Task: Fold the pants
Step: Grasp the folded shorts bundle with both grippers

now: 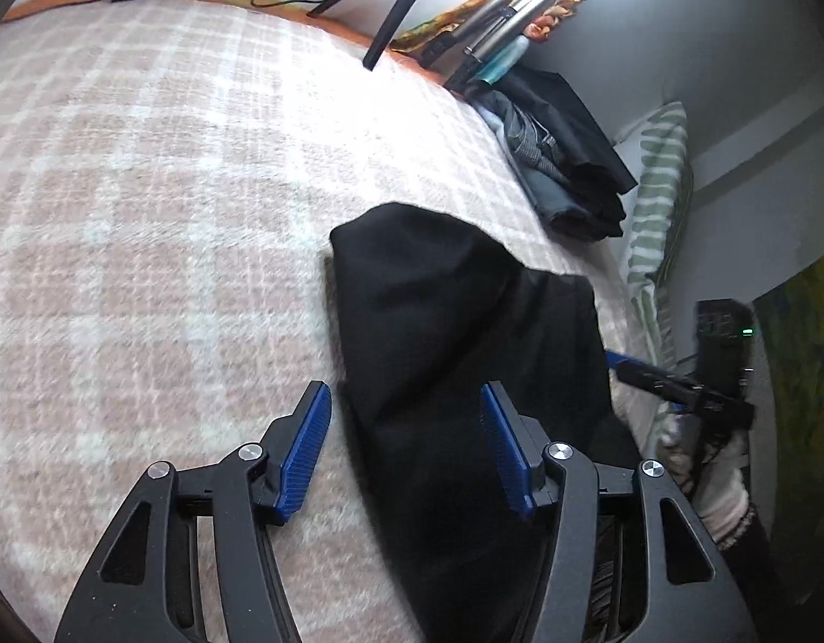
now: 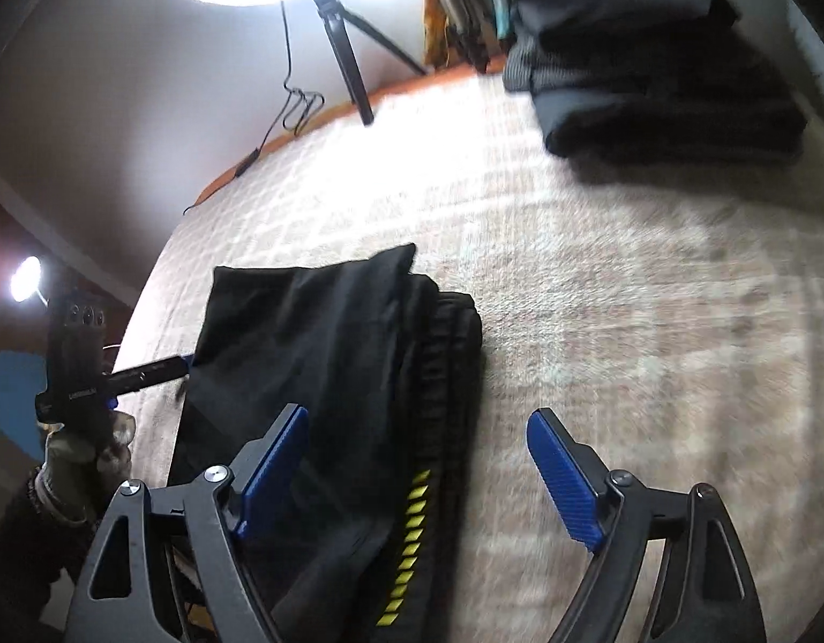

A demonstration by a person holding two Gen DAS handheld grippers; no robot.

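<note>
Two grippers spread wide, gripping nothing: left gripper and right gripper above black pants. Pants folded on checked blanket, near stack of folded clothes beyond.

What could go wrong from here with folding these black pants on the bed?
1. Both the left gripper and right gripper are open and hold nothing, so the loosely folded pants may spring open.
2. The layers near the waistband look uneven; pressing now could set a crooked fold.
3. The pants lie near the edge of the blanket, so a careless tug might drag them off.
</note>
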